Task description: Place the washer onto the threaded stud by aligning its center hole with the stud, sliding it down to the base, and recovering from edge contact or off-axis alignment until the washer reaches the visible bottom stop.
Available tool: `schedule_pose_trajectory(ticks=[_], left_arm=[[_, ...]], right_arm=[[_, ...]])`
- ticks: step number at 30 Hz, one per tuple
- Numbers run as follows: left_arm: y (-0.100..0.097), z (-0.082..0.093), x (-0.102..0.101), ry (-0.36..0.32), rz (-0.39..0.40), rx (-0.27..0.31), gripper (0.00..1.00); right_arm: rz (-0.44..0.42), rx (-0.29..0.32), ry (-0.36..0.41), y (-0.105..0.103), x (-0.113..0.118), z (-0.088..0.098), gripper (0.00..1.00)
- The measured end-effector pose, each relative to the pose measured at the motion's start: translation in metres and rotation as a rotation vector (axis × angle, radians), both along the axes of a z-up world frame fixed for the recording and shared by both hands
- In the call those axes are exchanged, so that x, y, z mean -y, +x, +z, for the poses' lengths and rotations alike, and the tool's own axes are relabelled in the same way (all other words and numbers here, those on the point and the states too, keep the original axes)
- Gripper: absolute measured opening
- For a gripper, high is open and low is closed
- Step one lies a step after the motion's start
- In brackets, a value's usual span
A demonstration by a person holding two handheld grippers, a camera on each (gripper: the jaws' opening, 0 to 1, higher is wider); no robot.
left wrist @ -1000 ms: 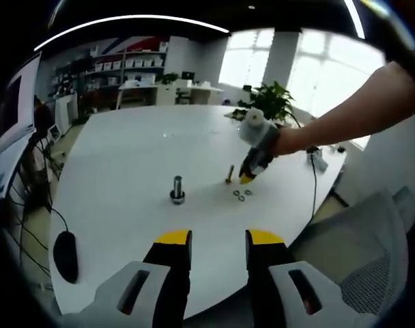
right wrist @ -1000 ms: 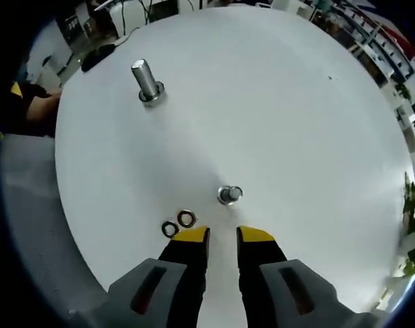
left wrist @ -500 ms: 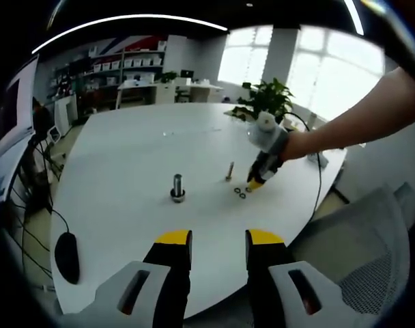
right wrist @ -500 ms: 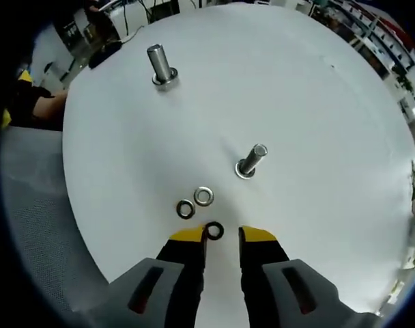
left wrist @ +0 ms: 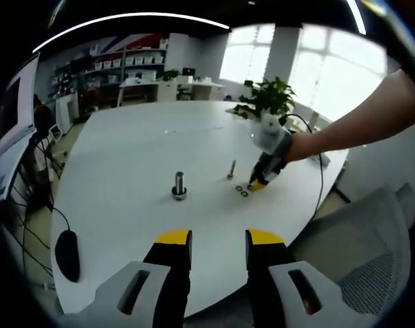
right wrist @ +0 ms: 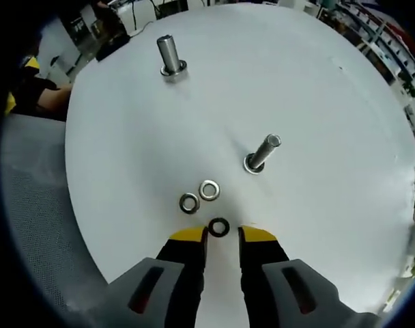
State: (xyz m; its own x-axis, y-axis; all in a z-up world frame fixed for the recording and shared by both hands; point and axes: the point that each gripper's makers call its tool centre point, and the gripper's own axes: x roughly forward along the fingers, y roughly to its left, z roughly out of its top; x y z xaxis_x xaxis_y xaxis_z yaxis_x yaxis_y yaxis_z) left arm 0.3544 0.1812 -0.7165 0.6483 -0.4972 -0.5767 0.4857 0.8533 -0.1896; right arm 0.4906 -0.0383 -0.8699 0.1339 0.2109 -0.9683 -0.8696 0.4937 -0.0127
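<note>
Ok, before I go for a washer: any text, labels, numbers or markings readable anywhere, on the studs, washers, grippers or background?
No readable text in either view.
Washers, dark washer, and both studs: no markings visible.
Right gripper and left gripper: yellow tips only, no lettering.
Shelf boxes in the left gripper view: too small and blurred to read.

Bare white table lies open around the slim stud; two washers and the thick bolt stand well left.
</note>
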Motion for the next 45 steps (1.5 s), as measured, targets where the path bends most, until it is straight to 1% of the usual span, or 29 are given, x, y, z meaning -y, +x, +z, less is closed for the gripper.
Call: schedule_pose_trajectory(ticks=[2,4,6,7,8,11,14,15,18,21,28,29,32,34,40,45], left_arm=[[0.0,-0.0005,-0.0002,0.003,0.0,-0.001,0.29],[-0.0003,-0.0007,-0.0004,0.004,0.0,-0.003,0.29],[-0.0002,-0.0004,-0.0008,0.004,0.002,-0.002,0.29],[-0.0002,-0.0005,-0.0009,0.005,0.002,-0.002,0.29],[-0.0002,-0.0007,-0.0009,0.005,0.002,-0.003,0.29],[0.0,-0.0004,-0.0006,0.005,0.001,-0.001,0.29],[-0.0007,-0.0008,-0.0003,0.008,-0.002,-0.003,0.29],[-0.0006,-0.0008,-0.0002,0.008,-0.003,-0.003,0.29],[-0.0002,-0.0003,-0.0005,0.005,0.0,0.0,0.29],[-0.0004,0.0001,-0.001,0.002,0.002,0.001,0.29],[-0.0002,0.0016,0.0004,0.0,-0.004,0.008,0.29],[-0.0002,0.0016,0.0005,0.0,-0.005,0.007,0.29],[-0.0005,0.0017,0.0014,0.0,-0.011,0.008,0.29],[-0.0008,0.0016,0.0019,0.002,-0.014,0.01,0.29],[-0.001,0.0011,0.0024,0.002,-0.017,0.008,0.29],[-0.001,0.0011,0.0016,0.004,-0.015,0.011,0.29]], right_arm=[[0.032,0.002,-0.014,-0.0021,-0.0022,0.0006,0.2],[0.043,0.004,-0.022,-0.0018,-0.0045,-0.0001,0.18],[0.083,0.014,-0.035,-0.003,-0.0071,0.0005,0.15],[0.088,0.014,-0.04,-0.0032,-0.0072,-0.0001,0.15],[0.086,0.013,-0.049,-0.0028,-0.0069,-0.0008,0.15],[0.051,-0.017,-0.063,-0.0006,-0.0061,-0.0004,0.15],[0.056,-0.031,-0.09,-0.0011,-0.0071,-0.0009,0.15],[0.061,-0.036,-0.11,-0.0009,-0.0072,-0.0017,0.15],[0.054,-0.041,-0.15,-0.0016,-0.0079,-0.0019,0.15],[0.052,-0.032,-0.164,-0.0025,-0.0076,-0.0011,0.14],[0.021,-0.004,-0.119,-0.002,-0.005,0.0005,0.14],[-0.011,0.041,-0.094,0.0045,-0.0065,0.0009,0.14],[-0.136,0.037,-0.037,0.0038,-0.0045,0.0006,0.14],[-0.122,0.035,-0.039,0.0047,-0.0029,0.0008,0.14],[-0.123,0.025,-0.049,0.004,-0.0041,0.0004,0.14],[-0.125,0.03,-0.036,0.0034,-0.008,0.0067,0.14]])
